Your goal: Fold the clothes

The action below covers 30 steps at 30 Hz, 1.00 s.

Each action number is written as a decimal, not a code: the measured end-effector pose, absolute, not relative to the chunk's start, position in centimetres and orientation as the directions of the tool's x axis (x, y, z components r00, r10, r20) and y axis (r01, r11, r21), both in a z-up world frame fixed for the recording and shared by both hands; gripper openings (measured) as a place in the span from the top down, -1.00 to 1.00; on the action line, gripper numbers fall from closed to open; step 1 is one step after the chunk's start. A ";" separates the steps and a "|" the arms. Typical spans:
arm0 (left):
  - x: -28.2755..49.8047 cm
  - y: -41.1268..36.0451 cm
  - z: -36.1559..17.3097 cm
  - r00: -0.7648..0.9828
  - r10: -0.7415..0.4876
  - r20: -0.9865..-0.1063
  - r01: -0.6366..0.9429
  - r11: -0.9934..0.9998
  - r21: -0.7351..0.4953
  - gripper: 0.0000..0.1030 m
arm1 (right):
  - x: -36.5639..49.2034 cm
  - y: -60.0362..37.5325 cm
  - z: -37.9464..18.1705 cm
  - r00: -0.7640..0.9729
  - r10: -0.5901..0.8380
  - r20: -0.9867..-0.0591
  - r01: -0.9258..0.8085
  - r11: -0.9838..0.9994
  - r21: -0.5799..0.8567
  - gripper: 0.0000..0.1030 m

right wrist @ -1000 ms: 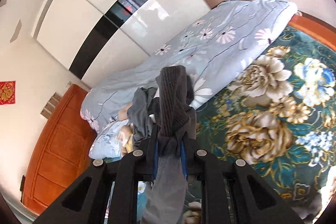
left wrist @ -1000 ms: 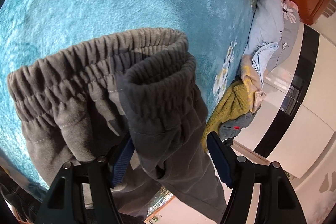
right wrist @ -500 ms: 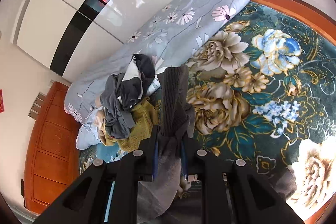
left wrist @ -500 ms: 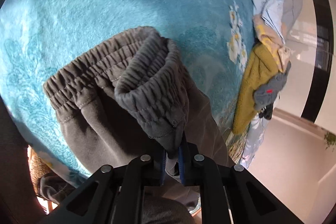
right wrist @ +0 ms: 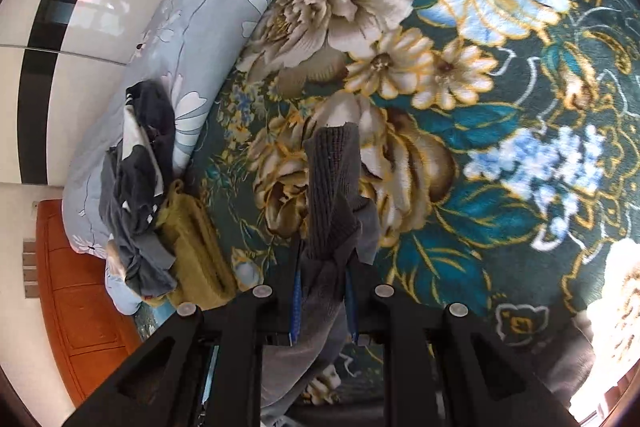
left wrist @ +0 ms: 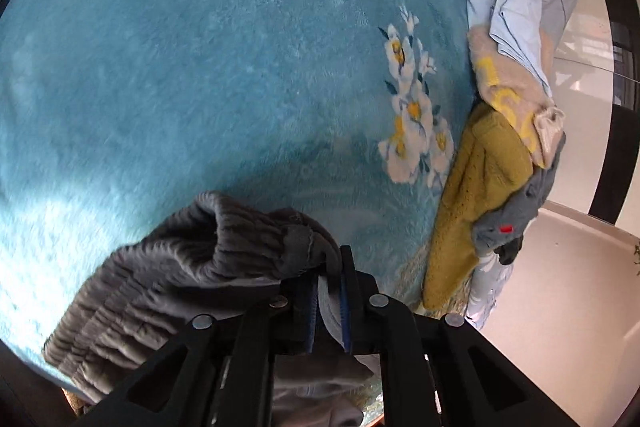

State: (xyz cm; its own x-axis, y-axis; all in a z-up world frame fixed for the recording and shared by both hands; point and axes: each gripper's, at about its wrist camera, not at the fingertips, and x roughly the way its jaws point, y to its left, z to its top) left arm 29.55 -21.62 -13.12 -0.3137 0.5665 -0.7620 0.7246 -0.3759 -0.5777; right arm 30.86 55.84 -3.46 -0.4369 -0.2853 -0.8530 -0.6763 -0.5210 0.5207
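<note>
My left gripper point(left wrist: 329, 301) has its jaws clamped on the elastic waistband of the grey trousers point(left wrist: 180, 267), which bunch to the left over the teal blanket point(left wrist: 200, 67). My right gripper point(right wrist: 322, 297) pinches a ribbed cuff point(right wrist: 330, 187) standing upright between its jaws.

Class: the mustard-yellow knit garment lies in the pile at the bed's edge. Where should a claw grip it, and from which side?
Grip the mustard-yellow knit garment at its free lower end hanging off the teal blanket, approaching from the blanket side; grey clothes cover its other edge.
</note>
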 end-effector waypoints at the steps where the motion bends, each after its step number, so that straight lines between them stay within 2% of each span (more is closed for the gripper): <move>1: 29.0 -21.8 -13.9 -0.324 0.565 -0.759 0.736 -0.354 -0.577 0.81 | 29.6 55.7 -4.1 -0.426 -0.283 -0.859 -0.686 -0.518 0.511 0.65; 7: 27.3 -23.3 -19.3 -0.400 0.588 -0.703 0.806 -0.139 -0.575 0.80 | 23.8 55.2 -5.8 -0.471 -0.306 -0.827 -0.684 -0.466 0.562 0.57; 10: 27.6 -23.7 -20.0 -0.430 0.611 -0.665 0.808 -0.068 -0.585 0.75 | 22.1 54.1 -5.9 -0.483 -0.288 -0.827 -0.657 -0.506 0.560 0.40; 12: 27.7 -23.7 -19.1 -0.474 0.624 -0.621 0.767 -0.054 -0.639 0.56 | 21.6 53.5 -5.6 -0.513 -0.288 -0.808 -0.620 -0.526 0.582 0.19; 14: 28.2 -23.4 -17.5 -0.526 0.647 -0.552 0.693 -0.049 -0.719 0.20 | 21.9 53.3 -5.0 -0.560 -0.303 -0.771 -0.565 -0.541 0.623 0.04; 16: 29.4 -23.0 -15.6 -0.542 0.670 -0.507 0.630 -0.075 -0.773 0.00 | 22.8 53.4 -4.4 -0.594 -0.305 -0.744 -0.515 -0.566 0.643 -0.03; 18: 31.6 -23.0 -13.6 -0.540 0.655 -0.529 0.592 -0.152 -0.792 -0.06 | 24.1 54.0 -4.3 -0.596 -0.281 -0.752 -0.500 -0.604 0.621 -0.03; 21: 35.8 -23.9 -11.4 -0.535 0.569 -0.624 0.583 -0.285 -0.761 -0.06 | 25.8 54.7 -6.6 -0.526 -0.252 -0.812 -0.531 -0.649 0.545 -0.03; 24: 40.3 -25.5 -10.7 -0.532 0.474 -0.701 0.622 -0.343 -0.704 -0.06 | 26.5 54.5 -9.9 -0.468 -0.290 -0.835 -0.572 -0.621 0.536 -0.03; 26: 42.8 -26.5 -11.0 -0.536 0.447 -0.716 0.656 -0.314 -0.687 -0.06 | 26.3 53.9 -11.3 -0.461 -0.298 -0.836 -0.596 -0.594 0.540 -0.03; 28: 44.6 -27.3 -11.5 -0.549 0.437 -0.712 0.673 -0.274 -0.687 -0.06 | 25.7 53.2 -11.6 -0.479 -0.305 -0.823 -0.599 -0.571 0.561 0.02; 29: 45.4 -27.6 -11.5 -0.562 0.428 -0.708 0.675 -0.258 -0.691 -0.06 | 25.3 52.8 -11.5 -0.486 -0.319 -0.813 -0.594 -0.561 0.576 0.33; 30: 46.0 -27.8 -11.4 -0.566 0.418 -0.711 0.678 -0.254 -0.690 -0.06 | 24.8 52.4 -11.4 -0.493 -0.333 -0.804 -0.590 -0.551 0.590 0.77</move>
